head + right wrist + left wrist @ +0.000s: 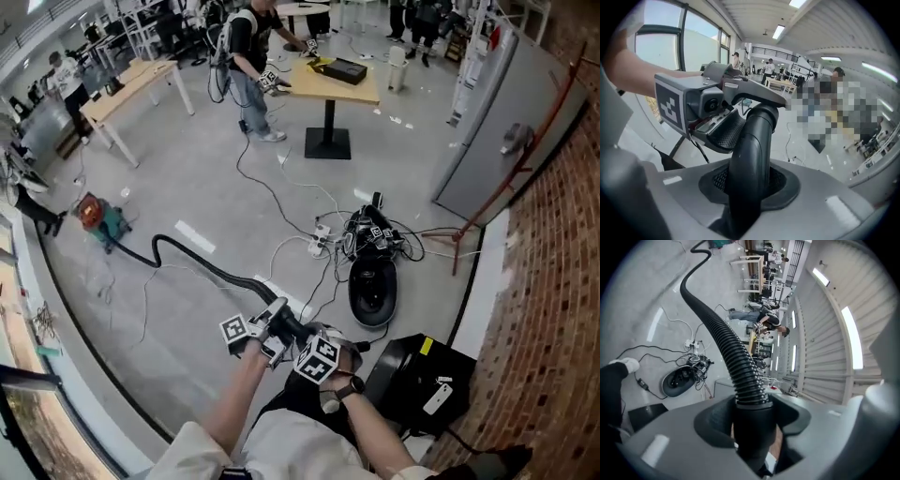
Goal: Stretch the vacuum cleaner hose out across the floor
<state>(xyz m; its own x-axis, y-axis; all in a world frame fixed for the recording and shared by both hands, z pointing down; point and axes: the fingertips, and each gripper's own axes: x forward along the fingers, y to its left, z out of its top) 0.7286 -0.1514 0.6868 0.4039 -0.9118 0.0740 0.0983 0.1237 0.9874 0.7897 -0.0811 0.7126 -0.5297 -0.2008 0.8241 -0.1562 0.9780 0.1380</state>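
Note:
The black vacuum hose (192,258) runs across the grey floor from the red and teal vacuum cleaner (98,223) at the far left up to my grippers. My left gripper (267,323) is shut on the hose's smooth end cuff (752,427), and the ribbed hose (726,338) leads away from it toward the cleaner. Just behind it, my right gripper (305,342) is shut on the curved rigid end tube (750,159). In the right gripper view the left gripper (710,110) sits close ahead on the same tube.
A black oval device (373,289) tangled with cables lies right of the hose, beside a white power strip (321,246). A black case (422,380) sits by my right side. A brick wall (558,281) runs along the right. A person (248,56) stands at a table (342,84).

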